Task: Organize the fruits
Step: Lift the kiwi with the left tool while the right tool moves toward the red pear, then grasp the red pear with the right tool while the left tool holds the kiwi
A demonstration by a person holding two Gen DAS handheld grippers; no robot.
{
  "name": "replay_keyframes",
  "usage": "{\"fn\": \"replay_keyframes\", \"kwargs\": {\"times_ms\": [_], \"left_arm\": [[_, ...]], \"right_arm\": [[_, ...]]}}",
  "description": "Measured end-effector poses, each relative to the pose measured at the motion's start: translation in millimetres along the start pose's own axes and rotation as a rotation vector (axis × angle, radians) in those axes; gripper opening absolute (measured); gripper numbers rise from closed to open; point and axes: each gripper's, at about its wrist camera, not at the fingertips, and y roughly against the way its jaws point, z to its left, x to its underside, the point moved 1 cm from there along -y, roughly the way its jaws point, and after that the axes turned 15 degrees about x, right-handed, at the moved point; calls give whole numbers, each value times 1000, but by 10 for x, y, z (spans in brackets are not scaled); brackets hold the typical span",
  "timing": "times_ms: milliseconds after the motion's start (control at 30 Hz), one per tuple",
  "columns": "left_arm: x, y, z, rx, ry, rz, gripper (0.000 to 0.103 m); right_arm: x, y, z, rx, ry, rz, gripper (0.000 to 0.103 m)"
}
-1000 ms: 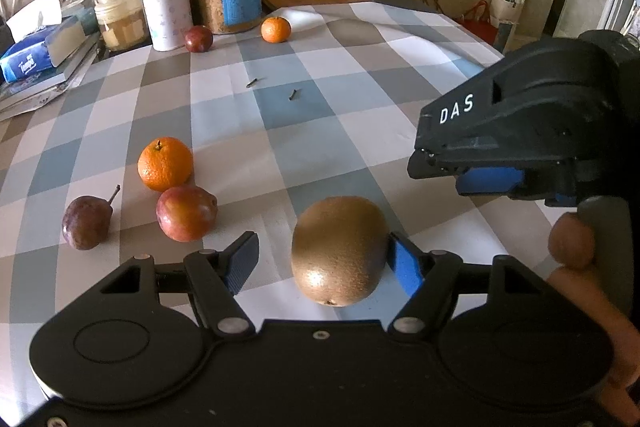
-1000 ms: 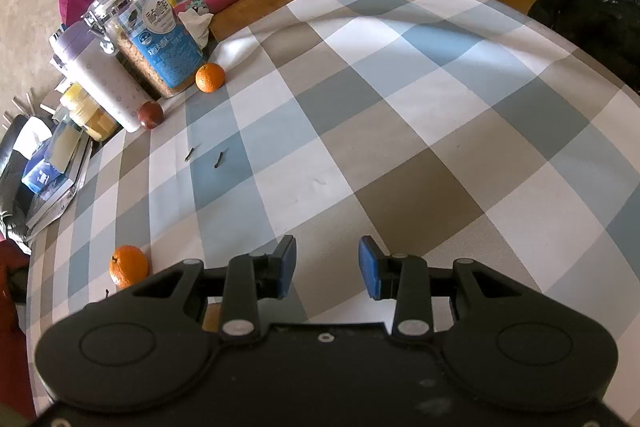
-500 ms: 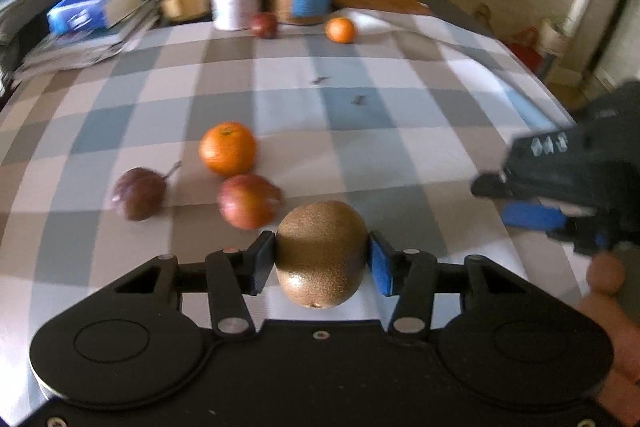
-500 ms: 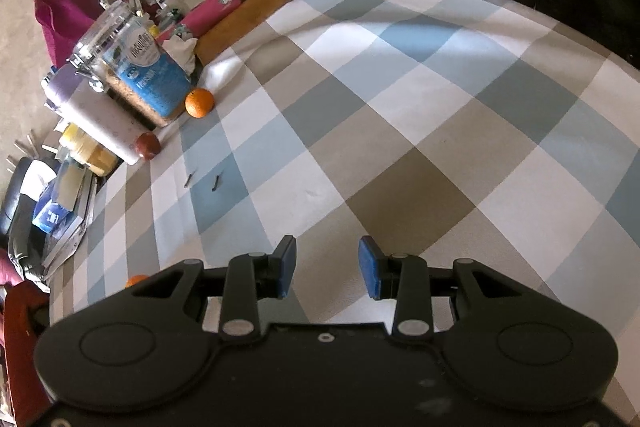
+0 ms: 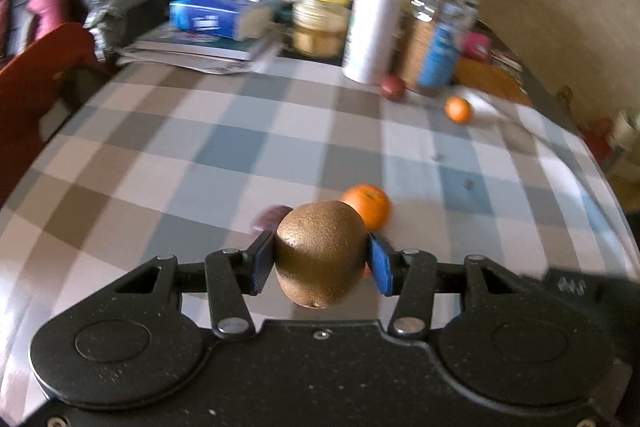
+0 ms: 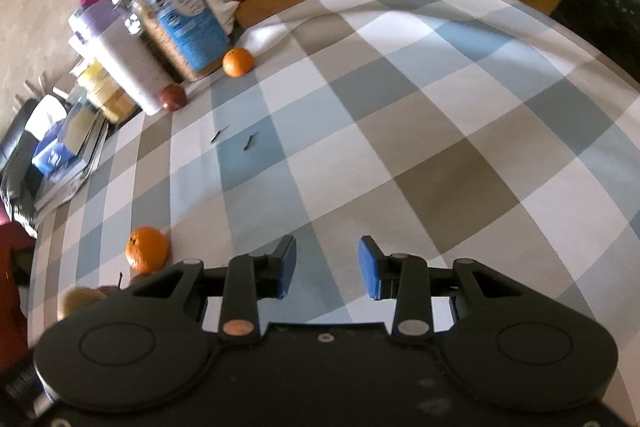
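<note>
My left gripper is shut on a brown kiwi, lifted above the checked tablecloth. Just behind the kiwi lie an orange and a dark purple fruit, both partly hidden by it. A small orange and a dark red fruit sit far back beside the jars. My right gripper stands open over bare cloth with nothing between its pads. In the right wrist view the near orange lies at lower left, the far orange and red fruit by the jars.
A white bottle, a clear jar with a blue label, a yellow-lidded jar, a tissue box and stacked books crowd the table's back edge. Two small dark stems lie mid-cloth. A red chair stands at the left.
The left gripper closed on the kiwi, lifted it and swung left while rolling, so the near fruits now sit behind the kiwi. The right gripper stayed open and shifted only slightly.
</note>
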Motion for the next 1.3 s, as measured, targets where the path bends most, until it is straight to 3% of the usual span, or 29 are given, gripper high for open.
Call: {"fn": "replay_keyframes", "kwargs": {"times_ms": [167,367,567,833,1067,1300], "left_arm": [[-35,-59,203,-116,77,-2,56],[-21,-116,320,-228,103,5,56],[-5,-180,453,-274,143,44,56],[-5,-228,575,-250,183,78,56],[-34,-195,695,-199,243,73,56],[-51,-183,749,-173,272,74,56]], "right_arm": [[41,18,93,-2,44,-11,38],[97,46,193,-18,79,-11,38],[182,107,331,-34,125,-28,38],[283,226,590,-93,183,-31,38],[301,353,901,-130,259,-88,38],[317,290,1163,-117,296,-112,38]]}}
